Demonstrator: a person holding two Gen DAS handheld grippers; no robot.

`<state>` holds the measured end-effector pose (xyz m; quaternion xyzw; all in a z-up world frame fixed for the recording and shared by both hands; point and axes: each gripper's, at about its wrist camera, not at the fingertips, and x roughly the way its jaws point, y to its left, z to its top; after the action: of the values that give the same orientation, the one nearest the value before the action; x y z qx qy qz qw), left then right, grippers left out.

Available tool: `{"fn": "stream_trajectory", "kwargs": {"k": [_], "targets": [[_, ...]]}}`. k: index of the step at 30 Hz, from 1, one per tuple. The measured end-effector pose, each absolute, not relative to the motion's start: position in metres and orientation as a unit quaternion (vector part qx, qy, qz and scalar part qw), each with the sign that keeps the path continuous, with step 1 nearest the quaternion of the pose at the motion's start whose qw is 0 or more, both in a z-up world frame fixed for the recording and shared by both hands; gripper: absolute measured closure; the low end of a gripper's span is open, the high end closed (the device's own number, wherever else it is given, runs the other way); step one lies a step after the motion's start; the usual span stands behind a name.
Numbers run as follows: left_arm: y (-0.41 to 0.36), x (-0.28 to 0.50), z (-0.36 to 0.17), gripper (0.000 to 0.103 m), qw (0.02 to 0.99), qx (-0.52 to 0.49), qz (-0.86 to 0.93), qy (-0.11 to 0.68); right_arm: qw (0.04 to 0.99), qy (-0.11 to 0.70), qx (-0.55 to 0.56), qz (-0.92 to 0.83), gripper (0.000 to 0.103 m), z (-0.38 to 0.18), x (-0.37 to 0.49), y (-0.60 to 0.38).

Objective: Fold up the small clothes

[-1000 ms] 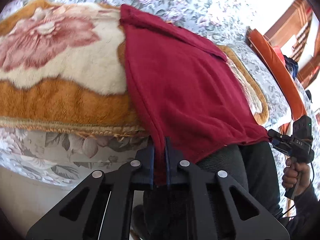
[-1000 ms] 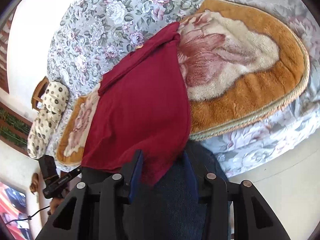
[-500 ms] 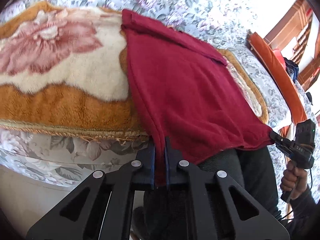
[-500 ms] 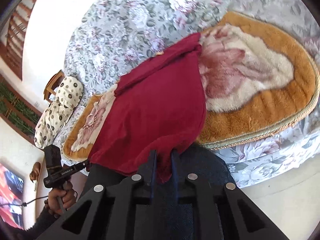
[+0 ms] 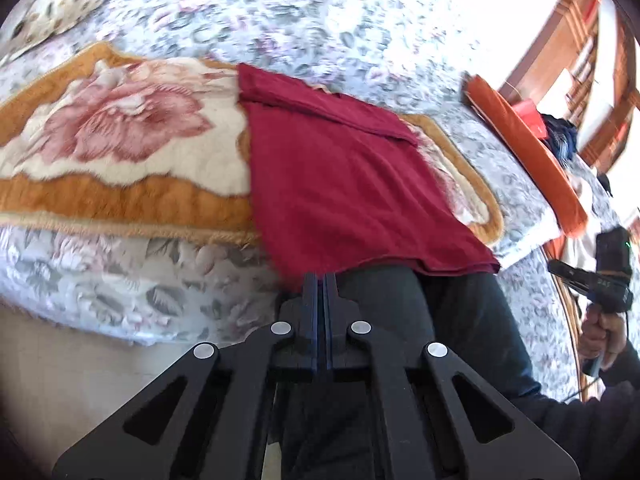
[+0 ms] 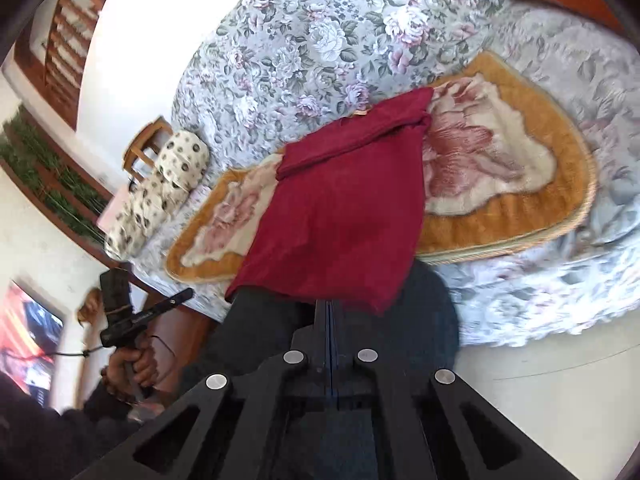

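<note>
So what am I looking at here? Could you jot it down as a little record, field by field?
Garment: dark red cloth, near edge hanging off the bed
Under it: orange plush rose mat on a floral bedspread
Left gripper: shut at the cloth's near hem
Right gripper: shut at the cloth's near hem
Also there: spotted pillow

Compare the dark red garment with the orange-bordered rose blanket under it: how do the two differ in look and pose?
The dark red garment is plain and thin; the rose blanket is plush, patterned with pink roses inside an orange border. The garment's near edge hangs off the bed; the blanket lies flat on the floral bedspread. Both are fabric spread on the bed.
</note>
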<state>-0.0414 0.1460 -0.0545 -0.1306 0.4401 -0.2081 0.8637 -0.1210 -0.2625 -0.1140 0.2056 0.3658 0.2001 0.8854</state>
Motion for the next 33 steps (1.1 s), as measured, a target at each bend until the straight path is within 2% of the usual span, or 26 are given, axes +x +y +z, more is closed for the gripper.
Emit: {"fn": "stream_trajectory", "kwargs": {"k": [3,4,5,6,7,8,12,16,20,21,22,24,25,28,33], "targets": [[0.155,-0.026,-0.073,0.102,0.856,-0.175,-0.176,0.454,0.885,0.371,0.21,0.187,0.102,-0.121,-0.116,-0.267],[0.155,-0.019,-0.078,0.1,0.853,-0.18,-0.172,0.458,0.881,0.376,0.226,0.176,0.095,-0.127,-0.108,-0.269],[0.154,-0.013,-0.082,0.089,0.852,-0.182,-0.167,0.461,0.879,0.376,0.237,0.172,0.083,-0.13,-0.103,-0.273],[0.152,-0.007,-0.085,0.08,0.851,-0.184,-0.166,0.463,0.876,0.376,0.253,0.164,0.076,-0.136,-0.095,-0.275],[0.15,0.0,-0.089,0.057,0.846,-0.188,-0.165,0.471,0.873,0.376,0.269,0.154,0.069,-0.141,-0.087,-0.278],[0.148,0.007,-0.093,0.047,0.84,-0.195,-0.165,0.479,0.868,0.374,0.294,0.143,0.068,-0.149,-0.077,-0.282],[0.144,0.024,-0.107,0.047,0.822,-0.216,-0.172,0.498,0.831,0.38,0.384,0.133,0.068,-0.173,-0.049,-0.294],[0.145,0.034,-0.128,0.047,0.767,-0.289,-0.209,0.533,0.797,0.401,0.43,0.138,0.067,-0.193,-0.041,-0.298],[0.141,0.033,-0.125,0.048,0.757,-0.312,-0.231,0.526,0.764,0.398,0.477,0.176,0.066,-0.206,-0.046,-0.298],[0.14,0.032,-0.122,0.052,0.761,-0.309,-0.234,0.521,0.761,0.397,0.474,0.197,0.066,-0.204,-0.046,-0.295],[0.137,0.031,-0.117,0.067,0.766,-0.301,-0.239,0.515,0.765,0.399,0.457,0.217,0.066,-0.199,-0.046,-0.288],[0.133,0.031,-0.112,0.082,0.778,-0.28,-0.23,0.514,0.782,0.406,0.417,0.222,0.075,-0.193,-0.046,-0.276],[0.131,0.032,-0.111,0.092,0.783,-0.269,-0.221,0.515,0.793,0.407,0.399,0.215,0.086,-0.191,-0.046,-0.272],[0.13,0.03,-0.106,0.093,0.798,-0.256,-0.209,0.504,0.812,0.4,0.376,0.199,0.093,-0.187,-0.046,-0.269],[0.126,0.02,-0.083,0.094,0.835,-0.213,-0.201,0.467,0.85,0.379,0.314,0.187,0.094,-0.159,-0.053,-0.261]]}}
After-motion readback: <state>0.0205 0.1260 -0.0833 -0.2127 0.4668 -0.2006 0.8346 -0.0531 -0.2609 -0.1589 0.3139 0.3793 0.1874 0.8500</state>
